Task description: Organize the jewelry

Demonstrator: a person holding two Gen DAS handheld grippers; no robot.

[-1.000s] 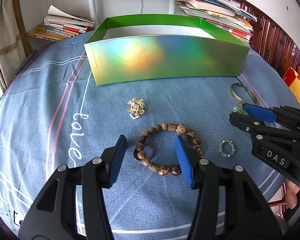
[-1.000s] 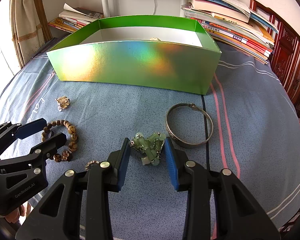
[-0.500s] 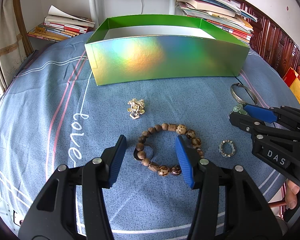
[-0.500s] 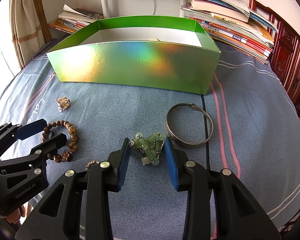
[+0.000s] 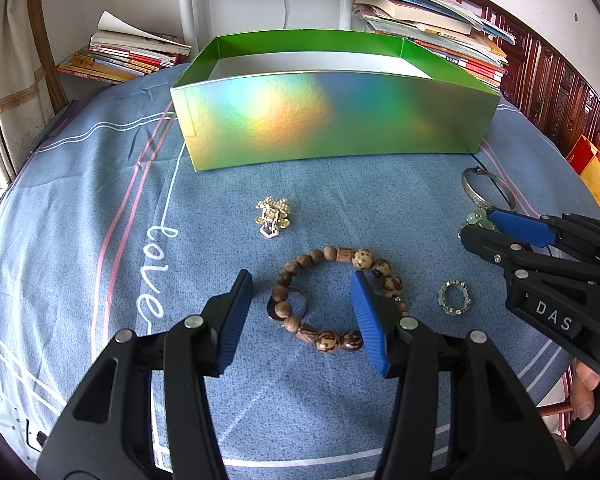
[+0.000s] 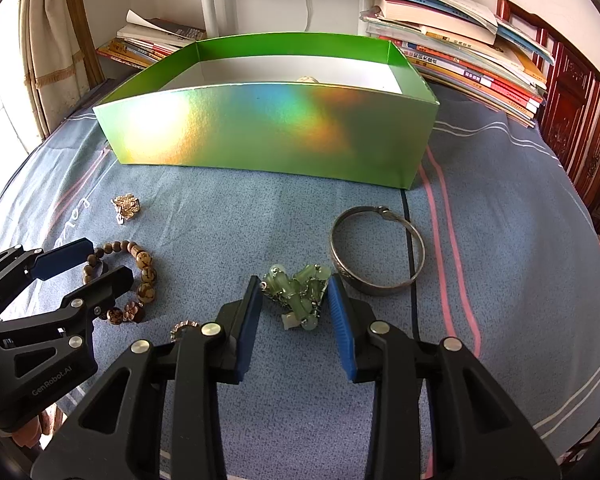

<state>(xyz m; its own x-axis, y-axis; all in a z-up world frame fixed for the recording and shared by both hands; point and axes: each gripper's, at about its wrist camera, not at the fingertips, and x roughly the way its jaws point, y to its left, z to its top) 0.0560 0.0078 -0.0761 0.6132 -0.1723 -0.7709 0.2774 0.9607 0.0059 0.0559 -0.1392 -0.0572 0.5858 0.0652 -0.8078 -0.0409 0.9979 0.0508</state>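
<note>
Right claw [image 6: 294, 304]: jaws just narrowed around green bead cluster [image 6: 296, 292], pads not yet pressing; centre before clenching. Left claw [image 5: 300, 316]: released.

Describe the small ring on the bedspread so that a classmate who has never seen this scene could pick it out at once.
Start at the shiny green box on the blue bedspread. Nearer the camera lies a brown bead bracelet; the ring lies just right of it. It is the smallest loop, silvery and sparkly.
</note>
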